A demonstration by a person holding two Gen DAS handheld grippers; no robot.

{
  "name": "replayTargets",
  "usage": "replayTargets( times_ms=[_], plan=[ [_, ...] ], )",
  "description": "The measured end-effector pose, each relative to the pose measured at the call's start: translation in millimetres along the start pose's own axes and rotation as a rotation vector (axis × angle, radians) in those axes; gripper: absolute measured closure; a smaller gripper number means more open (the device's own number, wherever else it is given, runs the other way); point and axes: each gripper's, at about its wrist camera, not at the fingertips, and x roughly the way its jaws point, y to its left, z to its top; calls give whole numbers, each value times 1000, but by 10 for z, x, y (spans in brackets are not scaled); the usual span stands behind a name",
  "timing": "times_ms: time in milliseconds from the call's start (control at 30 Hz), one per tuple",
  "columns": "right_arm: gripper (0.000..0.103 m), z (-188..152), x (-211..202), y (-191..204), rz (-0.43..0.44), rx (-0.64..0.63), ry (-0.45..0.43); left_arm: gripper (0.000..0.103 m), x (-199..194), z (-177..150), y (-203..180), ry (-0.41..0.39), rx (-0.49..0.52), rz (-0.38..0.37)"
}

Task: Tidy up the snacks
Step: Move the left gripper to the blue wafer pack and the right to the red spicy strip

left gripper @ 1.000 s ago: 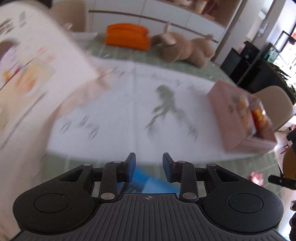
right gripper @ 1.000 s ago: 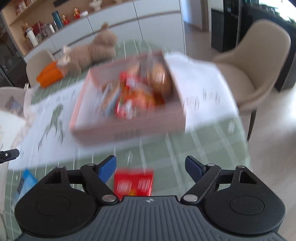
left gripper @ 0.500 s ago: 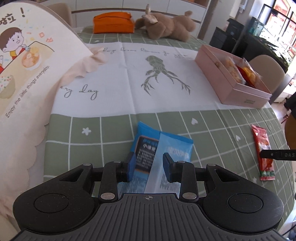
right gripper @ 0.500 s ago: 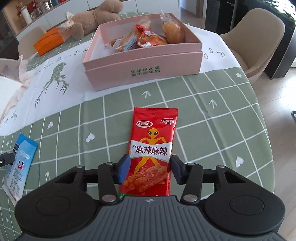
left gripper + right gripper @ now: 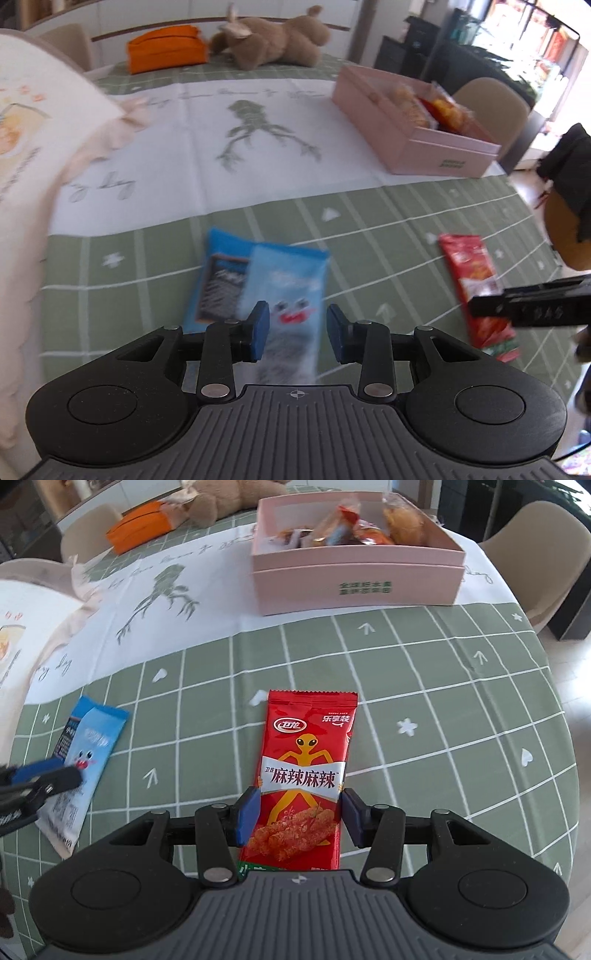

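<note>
The right gripper (image 5: pixel 300 818) brackets the flat red spicy-strip packet (image 5: pixel 306 775) on the worktop (image 5: pixel 461 709), jaws narrowed beside its edges without clamping, so closing could crumple or skid it.

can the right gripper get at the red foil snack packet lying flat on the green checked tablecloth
Probably yes: the right gripper already straddles the red foil snack packet, its blue pads flanking both edges, and nothing lies between them or on the packet.
</note>
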Motion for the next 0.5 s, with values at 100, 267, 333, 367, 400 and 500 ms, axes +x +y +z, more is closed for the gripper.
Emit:
replayTargets(
  times_ms=[100, 267, 333, 367, 400, 500],
  plan=[
    [55, 4, -9, 3, -1, 2, 2, 65, 17, 42, -58, -1, 18, -18],
    [54, -12, -16, -29, -5, 7, -1, 64, -211, 30, -22, -16, 45, 45],
    [54, -16, -11, -24, -8, 5, -3, 64, -267, -9, 60, -3, 34, 113],
    [53, -16, -9, -18, -9, 3, -3, 64, -288, -33, 112, 1, 20, 143],
    [52, -17, -7, -16, -10, 1, -4, 65, -310, -63, 172, 4, -6, 169],
    [51, -19, -4, 6, -16, -10, -6, 65, -353, -147, 346, 13, -99, 190]
  ],
)
